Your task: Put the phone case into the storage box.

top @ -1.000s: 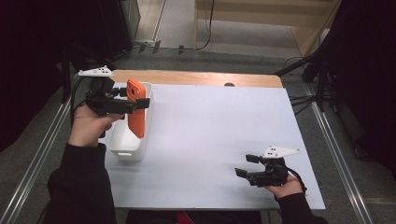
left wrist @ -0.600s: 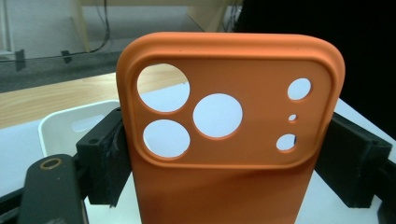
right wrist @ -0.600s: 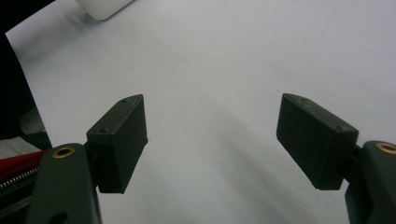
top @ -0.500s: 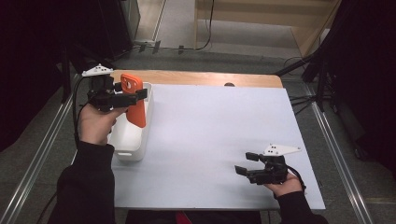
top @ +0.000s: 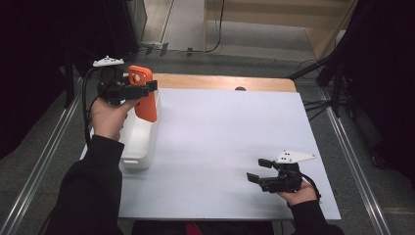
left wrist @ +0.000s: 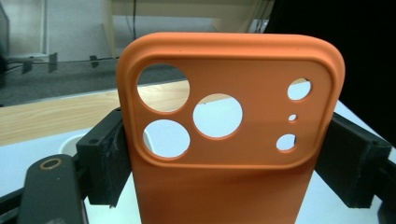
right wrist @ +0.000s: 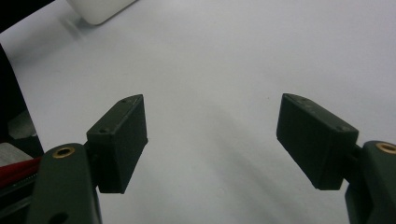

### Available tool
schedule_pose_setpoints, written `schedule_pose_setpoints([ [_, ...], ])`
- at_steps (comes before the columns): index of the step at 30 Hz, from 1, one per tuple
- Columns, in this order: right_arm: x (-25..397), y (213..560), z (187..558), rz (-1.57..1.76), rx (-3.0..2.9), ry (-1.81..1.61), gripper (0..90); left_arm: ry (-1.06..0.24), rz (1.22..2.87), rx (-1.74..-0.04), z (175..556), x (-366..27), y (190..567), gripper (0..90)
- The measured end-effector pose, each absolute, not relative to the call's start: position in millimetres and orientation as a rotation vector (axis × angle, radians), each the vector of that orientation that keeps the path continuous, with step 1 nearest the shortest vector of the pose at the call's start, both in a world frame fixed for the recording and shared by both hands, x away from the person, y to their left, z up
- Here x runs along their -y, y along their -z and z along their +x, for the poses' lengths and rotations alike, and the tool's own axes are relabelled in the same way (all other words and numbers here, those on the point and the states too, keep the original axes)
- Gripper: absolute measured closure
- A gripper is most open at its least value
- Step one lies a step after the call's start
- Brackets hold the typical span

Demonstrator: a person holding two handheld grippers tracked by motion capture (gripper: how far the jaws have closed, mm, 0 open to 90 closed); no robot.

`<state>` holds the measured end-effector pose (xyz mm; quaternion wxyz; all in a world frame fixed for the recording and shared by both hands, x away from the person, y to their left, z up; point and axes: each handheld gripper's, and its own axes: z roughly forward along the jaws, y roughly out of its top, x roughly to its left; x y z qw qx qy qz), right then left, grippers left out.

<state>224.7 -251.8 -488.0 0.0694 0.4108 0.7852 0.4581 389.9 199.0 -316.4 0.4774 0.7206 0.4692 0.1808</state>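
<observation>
An orange phone case (top: 145,100) with round camera cut-outs hangs upright in the air over the far end of a white tray (top: 138,147) at the table's left. My left gripper (top: 147,89) is shut on its upper part. In the left gripper view the case (left wrist: 229,154) stands between the two black jaws, which press on its side edges. My right gripper (top: 258,171) rests low over the white table near the front right, held in a hand. In the right gripper view its fingers (right wrist: 119,140) are spread wide with nothing between them.
A white sheet (top: 230,132) covers the table, with a wooden strip (top: 220,82) along the far edge and a small dark spot (top: 240,88) on it. A corner of the tray (right wrist: 100,9) shows in the right gripper view. Metal rails run along both sides on the floor.
My left gripper has lifted the orange case up out of the tray and turned it more upright. The right gripper has stayed where it was, still open.
</observation>
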Motion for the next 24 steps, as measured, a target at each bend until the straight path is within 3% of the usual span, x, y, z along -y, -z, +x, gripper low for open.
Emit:
schedule_pose_setpoints([
  [24, 254.6, 487.0, 226.4, 1.218, -2.356, -1.421, 23.2, -0.623, 1.722, -1.23, 431.2, -186.4, 285.8, 16.0],
])
